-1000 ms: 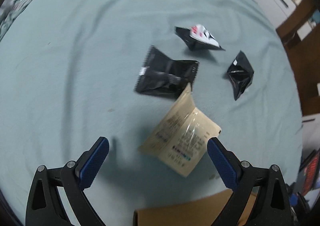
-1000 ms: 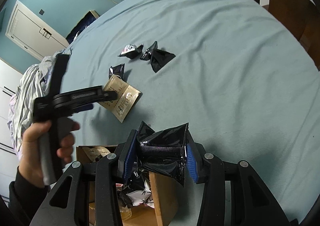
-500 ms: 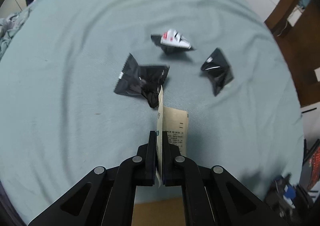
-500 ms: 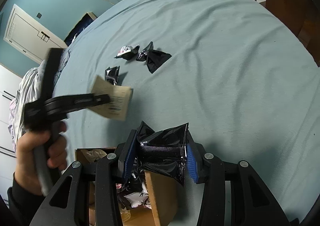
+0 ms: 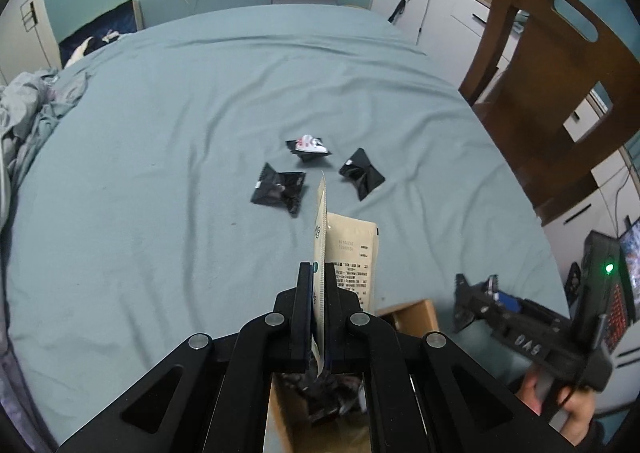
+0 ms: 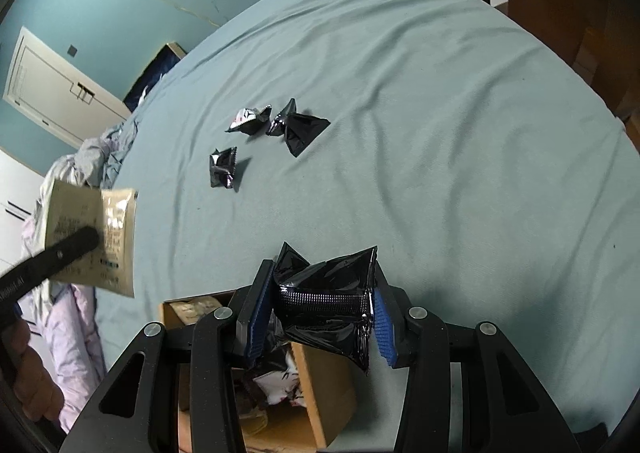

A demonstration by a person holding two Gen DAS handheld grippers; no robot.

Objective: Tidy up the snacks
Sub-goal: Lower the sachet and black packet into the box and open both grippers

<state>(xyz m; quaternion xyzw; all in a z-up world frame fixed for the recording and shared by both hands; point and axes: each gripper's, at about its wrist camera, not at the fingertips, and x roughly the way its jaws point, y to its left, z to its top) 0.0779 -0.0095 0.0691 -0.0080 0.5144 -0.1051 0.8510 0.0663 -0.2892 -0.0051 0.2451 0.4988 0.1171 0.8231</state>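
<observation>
Teal bed sheet [image 5: 168, 157]: wide bare cloth on all sides of the loose snacks; crumpled laundry [image 5: 24, 105] at the left edge, wooden chair [image 5: 560, 65] at the right edge. Cardboard box [image 6: 320, 377]: at the near edge, open, holding packets. Left tongs [image 5: 319, 285]: clamped on a tan snack packet [image 5: 352, 253], held edge-up above the box. Three black snack packets [image 5: 280, 189]: on the sheet, mid-bed, close together. Right tongs [image 6: 320, 317]: closed against a black foil packet [image 6: 328, 293], held over the box's far edge.
</observation>
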